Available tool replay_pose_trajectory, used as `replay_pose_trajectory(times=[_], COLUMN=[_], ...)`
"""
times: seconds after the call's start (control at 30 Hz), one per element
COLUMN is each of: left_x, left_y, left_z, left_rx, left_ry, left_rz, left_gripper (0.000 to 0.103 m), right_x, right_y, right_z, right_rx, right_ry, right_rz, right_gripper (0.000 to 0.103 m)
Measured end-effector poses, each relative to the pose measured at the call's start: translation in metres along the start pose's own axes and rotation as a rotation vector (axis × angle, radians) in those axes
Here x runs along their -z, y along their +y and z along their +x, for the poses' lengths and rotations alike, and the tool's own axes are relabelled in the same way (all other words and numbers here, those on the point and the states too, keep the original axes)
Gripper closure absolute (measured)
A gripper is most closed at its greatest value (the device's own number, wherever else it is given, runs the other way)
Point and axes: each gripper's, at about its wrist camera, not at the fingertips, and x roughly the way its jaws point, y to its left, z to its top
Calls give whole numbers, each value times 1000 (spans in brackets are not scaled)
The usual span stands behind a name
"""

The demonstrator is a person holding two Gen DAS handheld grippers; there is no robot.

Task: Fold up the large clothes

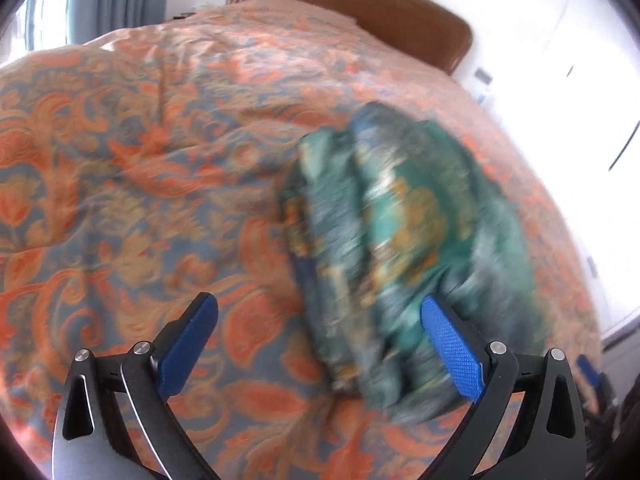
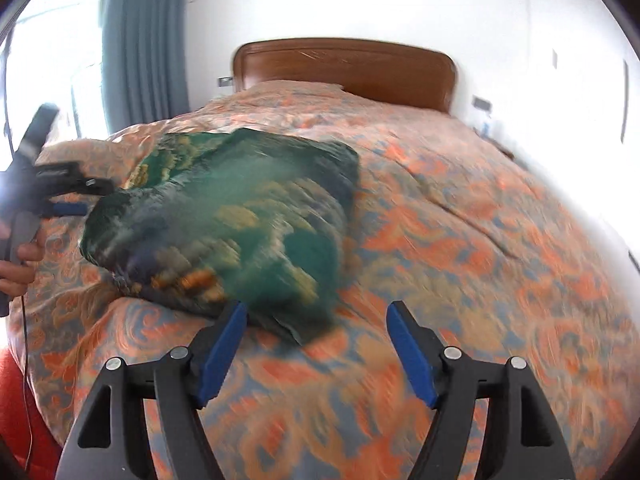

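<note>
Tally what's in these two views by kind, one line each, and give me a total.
Folded green garment: 1
Floral bedspread: 1
Wooden headboard: 1
Blue-grey curtain: 1
Grippers, both open and empty: 2 (left gripper, right gripper)
Total: 6

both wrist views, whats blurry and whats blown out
Left wrist view: the garment and bedspread are motion-smeared, the left gripper stays sharp, and the wall at right is blown out. Right wrist view: the same smear on the garment, a sharp right gripper, and the window and right edge are overexposed.
</note>
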Motion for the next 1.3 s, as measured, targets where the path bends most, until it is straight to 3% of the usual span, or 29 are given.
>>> replay_pose_trajectory(times=[0.07, 0.13, 0.2, 0.27, 0.33, 0.4, 0.5, 0.53, 0.63, 0.87, 1.03, 1.2, 1.3], left_x=[-1, -2, -9, -20, -30, -39, -45, -45, -43, -53, -53, -53, -55], left_y=[8, 14, 23, 34, 42, 52, 66, 70, 70, 45, 30, 26, 22], left_z=[6, 6, 5, 6, 13, 29, 56, 69, 93, 138, 156, 164, 169], left_rx=[-33, 5, 117, 321, 411, 410, 384, 398, 437, 455, 458, 463, 455], left_ry=[44, 63, 80, 80, 76, 84, 118, 145, 190, 272, 299, 308, 313], left_rz=[10, -14, -69, -179, -252, -316, -376, -409, -436, -371, -325, -304, -298], left_gripper=[1, 1, 1, 1, 2, 4, 24, 26, 25, 21, 19, 20, 22], right_x=[4, 8, 10, 10, 8, 6, -1, -2, -6, -19, -51, -73, -76], right_y=[-13, -28, -34, -40, -42, -42, -43, -43, -43, -53, -73, -91, -92], right_z=[-1, -2, -4, -4, -3, -3, -1, -1, 2, 26, 82, 173, 204], right_rx=[4, 12, 15, 17, 8, -15, -56, -66, -88, -149, -282, -486, -588], right_ry=[18, 28, 29, 27, 31, 32, 40, 42, 49, 84, 140, 326, 377], right_rz=[41, 75, 90, 95, 100, 117, 148, 156, 163, 219, 292, 411, 490], right_gripper=[29, 29, 29, 29, 29, 29, 29, 29, 29, 29, 29, 25, 18])
